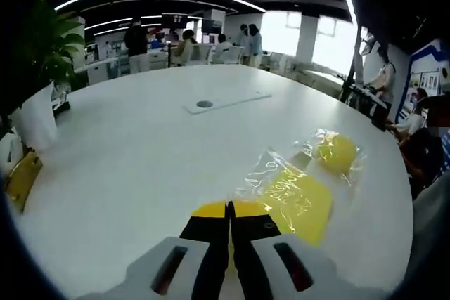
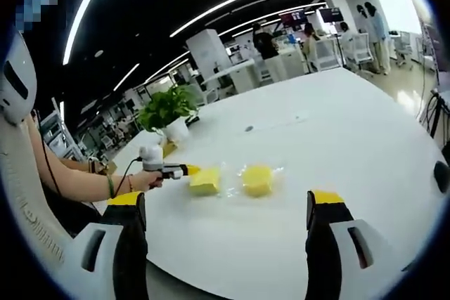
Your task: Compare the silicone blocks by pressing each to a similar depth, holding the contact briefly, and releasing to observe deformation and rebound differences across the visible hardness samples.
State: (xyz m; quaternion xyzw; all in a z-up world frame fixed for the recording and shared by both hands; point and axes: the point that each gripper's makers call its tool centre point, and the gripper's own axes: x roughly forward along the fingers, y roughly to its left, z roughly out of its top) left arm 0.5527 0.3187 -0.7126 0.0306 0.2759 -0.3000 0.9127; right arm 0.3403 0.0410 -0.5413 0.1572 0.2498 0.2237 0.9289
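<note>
Yellow silicone is what I am after: two samples in clear wrappers lie on the white table (image 1: 140, 159). In the left gripper view my left gripper (image 1: 228, 209) has its yellow-tipped jaws drawn together with only a thin seam between them and nothing held. The square block (image 1: 301, 201) lies just beyond and to the right of those tips, close enough that I cannot tell whether they already touch its near edge. The round block (image 1: 336, 151) sits farther off on the same line, up and to the right.

In the right gripper view my right gripper (image 2: 226, 205) stands wide, jaws far apart and empty, well back from both samples. There the square block (image 2: 204, 182) and round block (image 2: 257, 179) lie side by side, and the left gripper (image 2: 184, 171) points in at the square one from its left. So the left hand is far nearer, and I judge the press on the square block is its to make.
</note>
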